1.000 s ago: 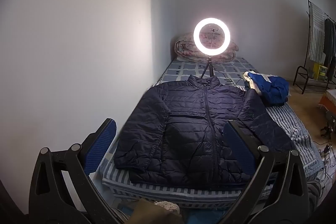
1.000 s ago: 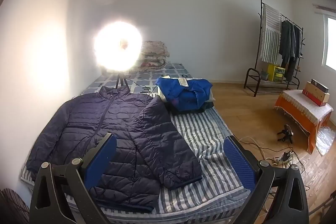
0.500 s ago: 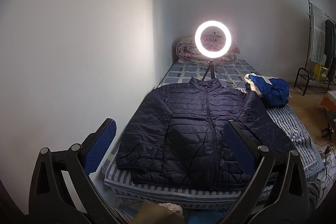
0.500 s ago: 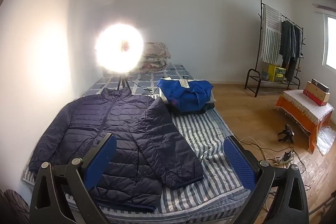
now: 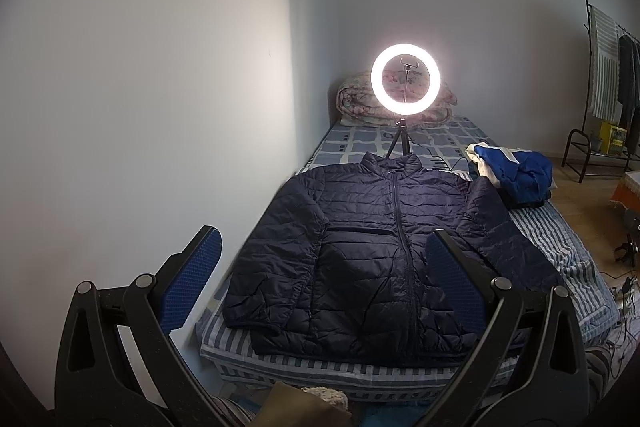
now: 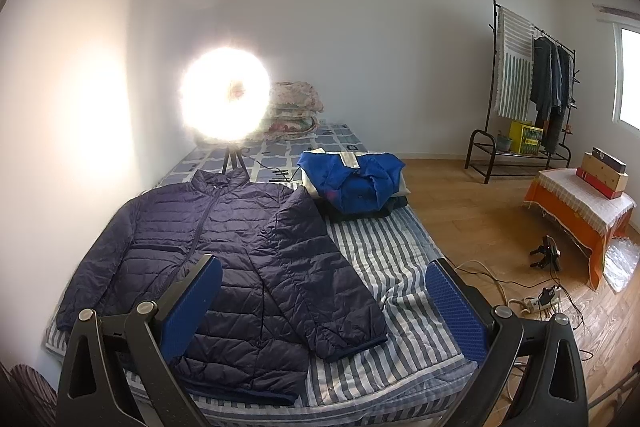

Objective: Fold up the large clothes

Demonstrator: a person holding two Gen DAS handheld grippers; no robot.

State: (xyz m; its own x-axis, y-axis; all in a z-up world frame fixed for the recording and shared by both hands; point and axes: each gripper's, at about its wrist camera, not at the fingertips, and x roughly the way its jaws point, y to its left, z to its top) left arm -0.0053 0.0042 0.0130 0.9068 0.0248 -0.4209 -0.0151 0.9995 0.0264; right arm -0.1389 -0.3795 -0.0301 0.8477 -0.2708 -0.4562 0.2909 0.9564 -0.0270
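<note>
— Both cameras have drifted slightly since a second ago; nothing else moved.
— Tongs? Left gripper [image 5: 320, 283] and right gripper [image 6: 324, 287] hang spread wide, empty.
— And the navy jacket [image 5: 384, 251]?
— Flat on the striped bed [image 6: 400, 267], zipped, sleeves out, ready for folding.

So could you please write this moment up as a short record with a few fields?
garment to fold: dark navy quilted puffer jacket, spread flat, zipped, sleeves out
surface: blue-and-white striped mattress
other clothes: bright blue jacket pile, beyond the puffer's sleeve
light: glowing ring lamp on tripod, behind the collar
left tool: open, off the fabric
right tool: open, off the fabric
fold: not begun
</note>
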